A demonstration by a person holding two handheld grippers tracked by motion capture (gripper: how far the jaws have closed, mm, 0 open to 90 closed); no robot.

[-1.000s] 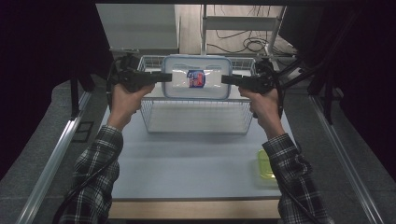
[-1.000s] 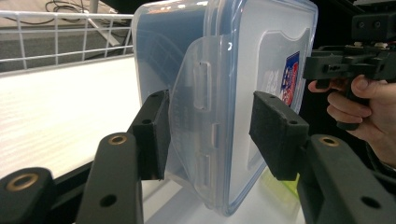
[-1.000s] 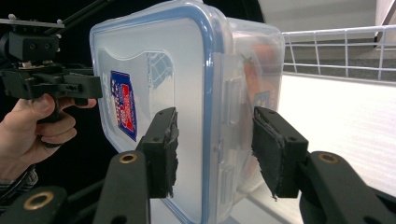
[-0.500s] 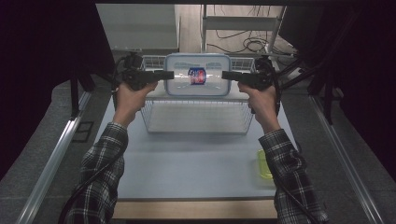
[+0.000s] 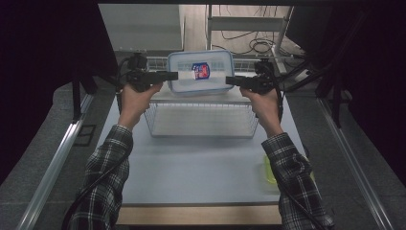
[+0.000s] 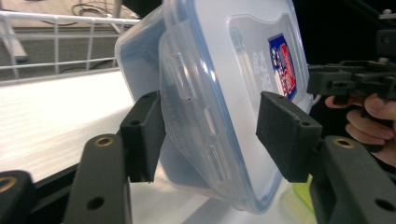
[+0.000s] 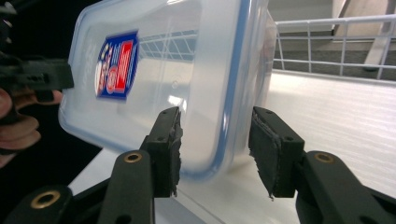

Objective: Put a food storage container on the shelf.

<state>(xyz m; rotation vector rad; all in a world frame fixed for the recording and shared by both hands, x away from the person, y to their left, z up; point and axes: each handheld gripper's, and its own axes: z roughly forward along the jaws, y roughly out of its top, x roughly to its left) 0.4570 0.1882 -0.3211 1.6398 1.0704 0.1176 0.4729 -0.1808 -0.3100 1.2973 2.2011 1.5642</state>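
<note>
A clear plastic container (image 5: 201, 72) with a blue-edged lid and a red and blue label hangs tilted above the far end of a white wire basket (image 5: 201, 128). My left gripper (image 5: 172, 75) is shut on its left short edge and my right gripper (image 5: 230, 79) on its right short edge. In the left gripper view the jaws (image 6: 210, 135) straddle the container's (image 6: 224, 84) rim, with the lid facing right. In the right gripper view the jaws (image 7: 215, 144) clasp the opposite rim of the container (image 7: 187, 65).
The basket stands on a pale table (image 5: 191, 177), and its floor shows bare below the container. A yellow-green object (image 5: 268, 168) lies at the table's right edge beside the right sleeve. Metal rails run along both sides, and cables lie on the floor beyond.
Both grippers have lifted the container higher and a little farther away over the basket, and it now stands more tilted, with its lid toward the camera.
</note>
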